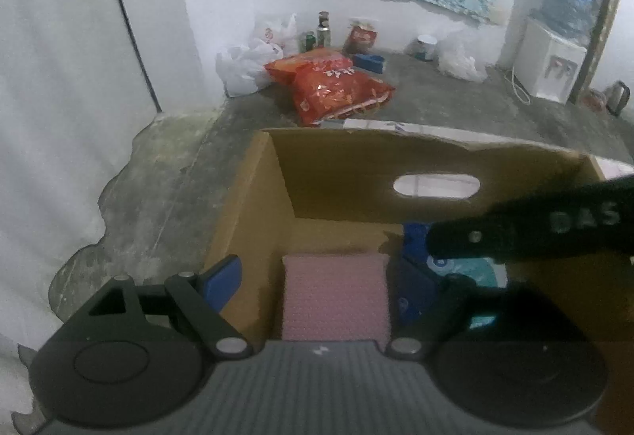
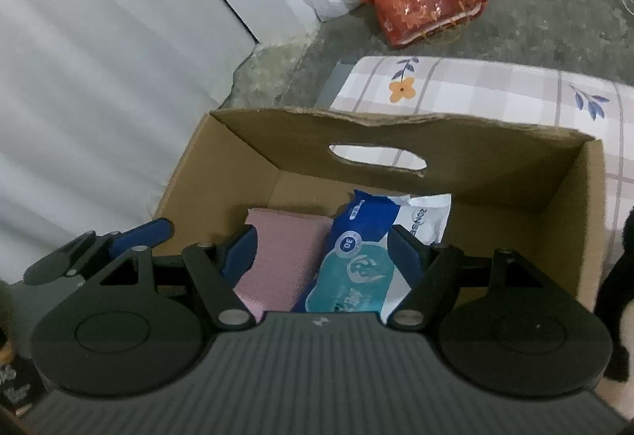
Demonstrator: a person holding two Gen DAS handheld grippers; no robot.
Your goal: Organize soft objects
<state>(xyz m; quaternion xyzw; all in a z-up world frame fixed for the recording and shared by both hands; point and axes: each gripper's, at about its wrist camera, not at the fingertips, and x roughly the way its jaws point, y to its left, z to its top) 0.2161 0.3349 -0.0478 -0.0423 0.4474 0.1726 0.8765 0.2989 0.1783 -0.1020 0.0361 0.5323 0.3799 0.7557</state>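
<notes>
Blue-padded left hand-held gripper and right hand-held gripper both gape empty above the cardboard box

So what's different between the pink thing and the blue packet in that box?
The pink pad is plain and textured; the blue wipes pack is glossy, printed plastic with teal and white.
The pink pad lies nearer the cardboard box's left wall; the wipes pack sits to its right, overlapping its edge.
The wipes pack looks longer.
Both lie in the same box.
</notes>
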